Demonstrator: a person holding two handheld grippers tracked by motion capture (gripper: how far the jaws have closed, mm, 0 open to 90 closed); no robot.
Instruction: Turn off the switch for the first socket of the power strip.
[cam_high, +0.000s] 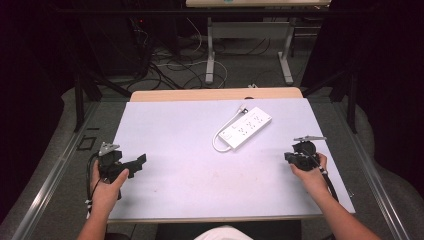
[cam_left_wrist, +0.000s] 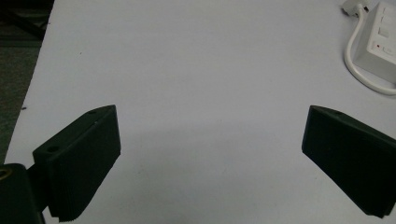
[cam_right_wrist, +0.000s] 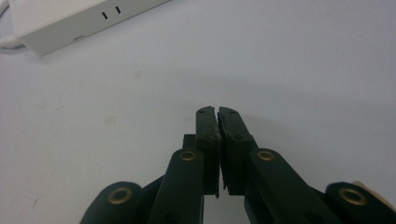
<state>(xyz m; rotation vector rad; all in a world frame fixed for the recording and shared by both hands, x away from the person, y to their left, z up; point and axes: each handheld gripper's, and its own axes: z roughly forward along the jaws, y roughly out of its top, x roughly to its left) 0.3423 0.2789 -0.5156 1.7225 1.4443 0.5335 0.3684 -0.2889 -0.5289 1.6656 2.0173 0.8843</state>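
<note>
Now resting near the desk's (cam_high: 165, 150) left edge, left gripper (cam_left_wrist: 210, 154) gaping wide over bare surface, gripping nothing; hovering by the right edge, right gripper (cam_right_wrist: 217, 112) pinching fully together, empty; lying toward the far right corner, white power strip (cam_high: 246, 127) with looped cord.

The hand-held gripper (cam_right_wrist: 217, 112), jaws pressed together, points toward a white power strip (cam_right_wrist: 74, 18).
</note>
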